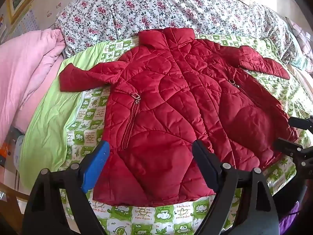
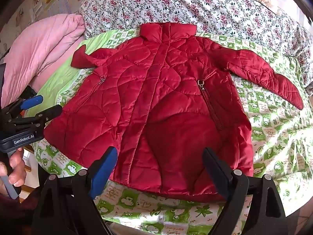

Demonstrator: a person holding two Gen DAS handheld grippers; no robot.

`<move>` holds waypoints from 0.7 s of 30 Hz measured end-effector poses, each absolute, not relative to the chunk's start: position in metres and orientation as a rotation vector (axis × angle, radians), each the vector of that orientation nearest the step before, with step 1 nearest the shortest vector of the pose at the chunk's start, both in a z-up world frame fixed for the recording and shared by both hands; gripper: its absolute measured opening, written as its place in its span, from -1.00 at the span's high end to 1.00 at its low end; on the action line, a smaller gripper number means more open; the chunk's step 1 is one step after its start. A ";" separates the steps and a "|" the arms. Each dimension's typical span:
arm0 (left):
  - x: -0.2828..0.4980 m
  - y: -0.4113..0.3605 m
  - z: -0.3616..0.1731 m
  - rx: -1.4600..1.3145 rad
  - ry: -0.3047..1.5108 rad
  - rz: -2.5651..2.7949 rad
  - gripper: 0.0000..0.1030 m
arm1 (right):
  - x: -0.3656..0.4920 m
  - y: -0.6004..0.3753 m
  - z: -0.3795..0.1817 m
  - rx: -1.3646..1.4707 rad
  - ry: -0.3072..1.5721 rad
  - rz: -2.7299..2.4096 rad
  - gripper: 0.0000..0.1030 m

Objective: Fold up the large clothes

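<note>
1. Your jacket (image 1: 172, 101) lies flat, front up, on the green sheet (image 1: 86, 137), sleeves spread.
2. Your left gripper (image 1: 150, 152): jaws released, empty, over the hem.
3. Your right gripper (image 2: 160, 158): same.

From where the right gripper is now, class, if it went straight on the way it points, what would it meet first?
Most likely the red quilted jacket: the right gripper, jaws open and empty, is aimed down at the lower front panel near the hem. How far above the fabric it is cannot be told from this view.
</note>
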State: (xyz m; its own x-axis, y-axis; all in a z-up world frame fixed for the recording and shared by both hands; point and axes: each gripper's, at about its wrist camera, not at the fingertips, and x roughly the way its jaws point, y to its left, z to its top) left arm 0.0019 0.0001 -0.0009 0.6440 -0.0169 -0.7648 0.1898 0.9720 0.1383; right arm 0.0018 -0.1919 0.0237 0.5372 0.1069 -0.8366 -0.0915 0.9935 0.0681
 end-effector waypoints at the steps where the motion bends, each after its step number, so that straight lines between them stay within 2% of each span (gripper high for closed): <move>1: 0.002 -0.001 -0.001 0.214 0.864 -0.121 -0.68 | 0.002 -0.192 0.024 0.017 0.997 0.118 -0.74; 21: 0.000 -0.002 -0.002 0.221 0.876 -0.116 -0.68 | 0.001 -0.195 0.028 -0.009 0.996 0.108 -0.74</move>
